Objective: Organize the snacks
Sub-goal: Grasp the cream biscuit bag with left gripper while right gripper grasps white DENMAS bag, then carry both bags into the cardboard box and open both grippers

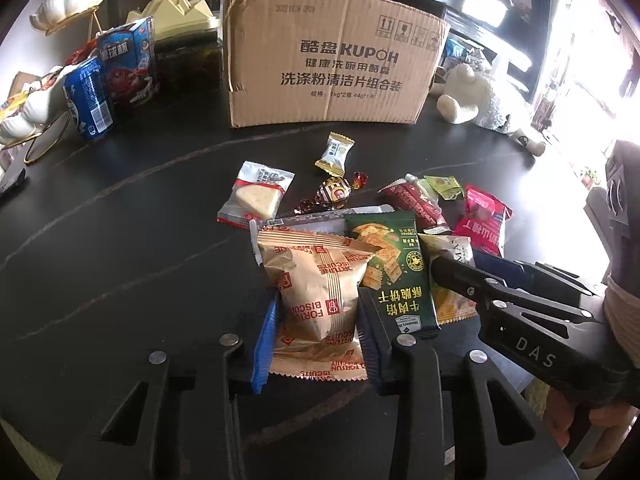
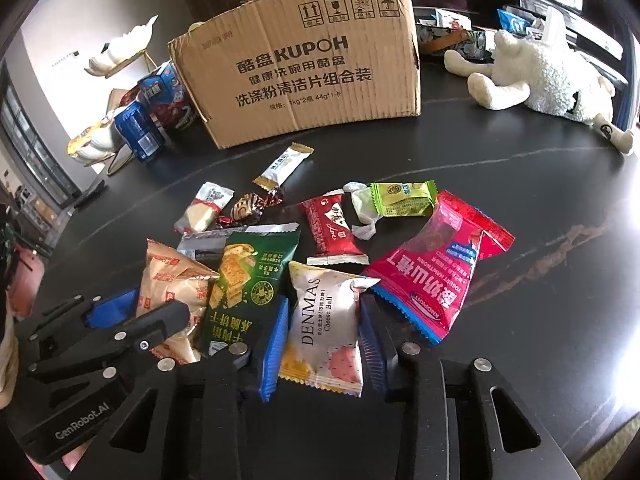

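Snacks lie in a loose heap on the dark table (image 1: 120, 260) in front of the cardboard box (image 1: 332, 56), and we note the left gripper (image 1: 318, 320) pinching the gold biscuit pack (image 1: 320, 292) while the right gripper (image 2: 322, 340) pinches the white cheese-ball pack (image 2: 324, 320), both packs resting on the tabletop.

I count eleven loose snack packets on my dark table (image 2: 540, 240) — one gold biscuit bag (image 1: 316, 300), one green cracker pack (image 2: 240, 288), one white cheese-ball bag (image 2: 320, 320), one pink hawthorn bag (image 2: 432, 276), one red bar (image 2: 332, 228), one lime-green sachet (image 2: 402, 199), one silver pack (image 2: 196, 246) mostly buried, one cheese wedge (image 1: 256, 200), one gold-ended candy (image 1: 334, 152), one round foil sweet (image 1: 330, 194), and a crumpled white wrapper (image 2: 362, 208), possibly empty. One cardboard box (image 1: 332, 56), one blue can (image 1: 88, 100), one plush sheep (image 2: 544, 80) — and two grippers, mine.
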Demonstrator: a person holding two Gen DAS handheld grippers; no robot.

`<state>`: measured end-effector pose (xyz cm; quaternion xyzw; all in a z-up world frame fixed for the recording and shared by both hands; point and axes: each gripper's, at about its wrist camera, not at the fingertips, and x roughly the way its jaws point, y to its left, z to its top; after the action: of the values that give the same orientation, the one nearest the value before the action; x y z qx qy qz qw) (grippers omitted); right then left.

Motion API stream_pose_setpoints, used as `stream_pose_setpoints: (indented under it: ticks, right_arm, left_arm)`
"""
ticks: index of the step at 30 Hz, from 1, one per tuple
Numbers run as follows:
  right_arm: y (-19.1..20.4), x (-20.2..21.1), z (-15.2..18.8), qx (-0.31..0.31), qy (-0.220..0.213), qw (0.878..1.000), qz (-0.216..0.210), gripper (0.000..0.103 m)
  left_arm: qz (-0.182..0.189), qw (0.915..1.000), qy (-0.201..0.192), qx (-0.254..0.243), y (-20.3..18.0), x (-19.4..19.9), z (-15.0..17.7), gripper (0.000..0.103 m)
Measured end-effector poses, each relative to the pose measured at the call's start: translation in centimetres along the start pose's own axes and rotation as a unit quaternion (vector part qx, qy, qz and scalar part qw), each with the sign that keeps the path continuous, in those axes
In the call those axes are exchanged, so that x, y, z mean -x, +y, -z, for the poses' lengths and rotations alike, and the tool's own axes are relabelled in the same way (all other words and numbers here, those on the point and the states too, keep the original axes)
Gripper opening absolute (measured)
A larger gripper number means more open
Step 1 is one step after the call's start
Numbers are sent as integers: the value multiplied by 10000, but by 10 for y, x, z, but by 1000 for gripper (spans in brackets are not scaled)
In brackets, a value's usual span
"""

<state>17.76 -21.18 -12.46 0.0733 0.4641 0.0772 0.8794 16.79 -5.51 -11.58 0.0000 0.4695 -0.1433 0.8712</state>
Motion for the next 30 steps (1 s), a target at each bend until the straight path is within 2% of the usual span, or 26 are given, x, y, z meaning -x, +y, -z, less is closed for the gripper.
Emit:
stream_pose_setpoints:
  ticks: [7,16,24,30]
  right_arm:
    - [3,11,1,51,-144,9999,9,32]
    - [18,48,-6,312,-493,9983,-65,32]
    - [31,90,-26,596,-1006,9931,-51,32]
    - [38,111,-47,739,-1356,9880,-53,32]
  left_arm:
    - [-37,9999,-141,1,-1,9,0,35]
    - [-62,9987,-496,-135,-6,42,-8,35]
    - [123,9951,-925,-334,-11,81,-29,35]
    - [111,9919,-1202,-397,-12,100,-51,35]
